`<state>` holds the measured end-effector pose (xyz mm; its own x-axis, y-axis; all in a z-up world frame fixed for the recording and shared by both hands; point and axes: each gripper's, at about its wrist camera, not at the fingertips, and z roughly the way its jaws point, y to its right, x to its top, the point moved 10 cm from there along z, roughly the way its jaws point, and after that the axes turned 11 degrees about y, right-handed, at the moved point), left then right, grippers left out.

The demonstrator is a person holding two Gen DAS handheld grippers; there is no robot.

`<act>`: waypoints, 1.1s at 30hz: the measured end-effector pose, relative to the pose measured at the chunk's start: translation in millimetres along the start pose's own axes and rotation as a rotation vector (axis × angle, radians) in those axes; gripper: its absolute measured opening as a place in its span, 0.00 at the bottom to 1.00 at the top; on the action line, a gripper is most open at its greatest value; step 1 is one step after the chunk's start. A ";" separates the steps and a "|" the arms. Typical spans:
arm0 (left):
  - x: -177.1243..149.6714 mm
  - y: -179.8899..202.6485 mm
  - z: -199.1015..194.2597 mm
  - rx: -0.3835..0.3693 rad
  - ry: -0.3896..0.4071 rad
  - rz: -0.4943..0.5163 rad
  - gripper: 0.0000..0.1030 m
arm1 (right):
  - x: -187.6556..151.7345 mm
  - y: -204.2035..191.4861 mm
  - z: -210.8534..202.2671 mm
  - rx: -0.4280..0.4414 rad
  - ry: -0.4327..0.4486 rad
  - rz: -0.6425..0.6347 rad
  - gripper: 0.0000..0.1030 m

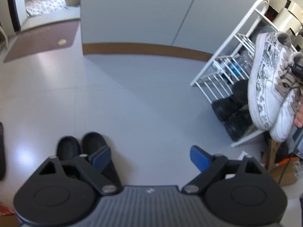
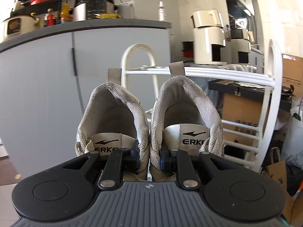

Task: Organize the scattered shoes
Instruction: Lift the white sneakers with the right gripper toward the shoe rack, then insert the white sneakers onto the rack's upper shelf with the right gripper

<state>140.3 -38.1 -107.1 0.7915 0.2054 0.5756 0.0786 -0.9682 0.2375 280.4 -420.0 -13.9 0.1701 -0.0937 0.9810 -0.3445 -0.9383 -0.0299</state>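
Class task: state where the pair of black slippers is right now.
In the left wrist view, the black slippers sit side by side on the pale floor at lower left, just beyond the open left tongs, far from the white shoe rack.

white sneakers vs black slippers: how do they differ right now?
The white sneakers are patterned, laced, and lifted in the right gripper, shut on their inner collars; the black slippers are plain, open-backed, on the floor beneath the open left gripper. Both sit paired, side by side.
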 end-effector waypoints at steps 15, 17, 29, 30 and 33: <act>7.4 22.7 3.0 -0.089 0.008 0.034 0.89 | -14.8 51.4 57.1 -0.179 -0.034 0.068 0.20; 6.1 28.7 0.5 -0.107 0.008 0.046 0.89 | -17.0 52.6 63.6 -0.192 -0.043 0.079 0.20; 5.7 34.4 1.8 -0.120 0.004 0.061 0.90 | -2.3 88.8 92.7 -0.415 -0.066 0.191 0.20; 5.3 35.0 1.5 -0.125 0.002 0.057 0.90 | -1.9 92.1 94.5 -0.434 -0.068 0.192 0.20; 4.0 35.8 1.8 -0.137 -0.008 0.050 0.90 | 1.1 103.4 98.9 -0.478 -0.061 0.192 0.20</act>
<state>147.4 -72.2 -97.6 0.7972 0.1556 0.5833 -0.0441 -0.9486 0.3133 336.3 -550.0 -34.8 0.1108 -0.2817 0.9531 -0.7555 -0.6469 -0.1033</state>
